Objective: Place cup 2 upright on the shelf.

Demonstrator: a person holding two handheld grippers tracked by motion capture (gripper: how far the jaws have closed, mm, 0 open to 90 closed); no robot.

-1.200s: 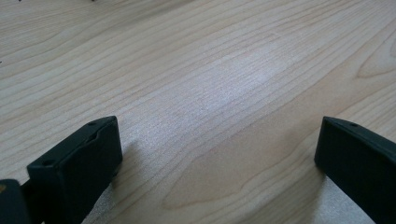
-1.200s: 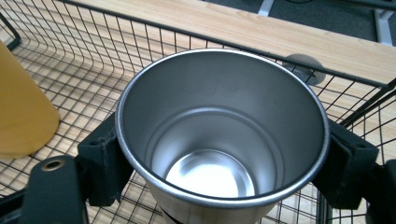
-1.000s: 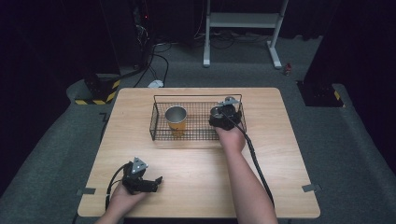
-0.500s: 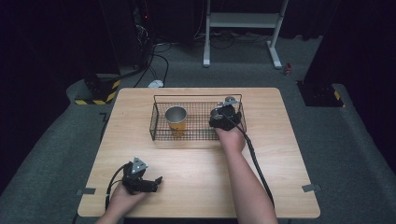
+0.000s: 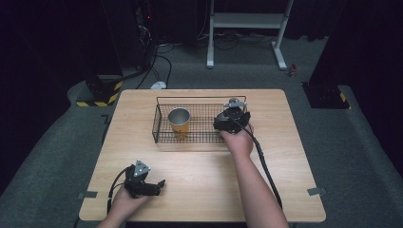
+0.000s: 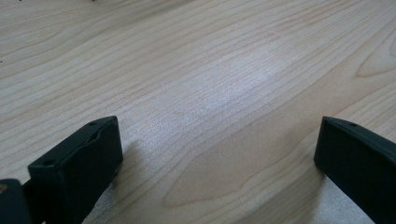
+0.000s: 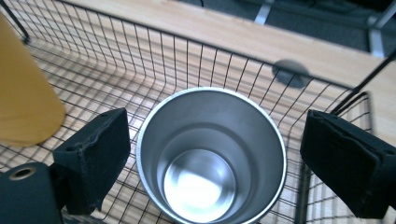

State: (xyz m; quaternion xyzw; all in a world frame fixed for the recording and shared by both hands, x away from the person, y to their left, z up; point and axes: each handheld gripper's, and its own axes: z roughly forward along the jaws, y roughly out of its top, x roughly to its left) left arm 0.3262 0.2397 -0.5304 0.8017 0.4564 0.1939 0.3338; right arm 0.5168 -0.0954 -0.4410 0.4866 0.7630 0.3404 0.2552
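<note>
High view: a black wire basket sits on the far half of the pale wooden table. A yellow-gold metal cup stands upright in the basket's left part. The right gripper hangs over the basket's right end, the hand behind it on the near side. The left gripper rests low at the near left corner of the table, well apart from the basket, so the right hand is plainly the nearer one to the work.

Left gripper view: its two black jaws stand wide apart over bare wood grain, with nothing between them.

Right gripper view: a shiny stainless-steel cup stands upright on the basket's wire floor, mouth up and empty, directly between the jaws. The jaws are spread wide, one on each side of the rim, and neither appears to touch the steel; the left one is close to the wall, the right one has a clearer gap. The yellow-gold cup's side shows at the left edge, apart from the steel one. The steel cup's long axis runs vertically, roughly along the camera's line of sight, so the jaws straddle it across its width. Whether the gripper is about to close on the cup or has let it go cannot be told.
</note>
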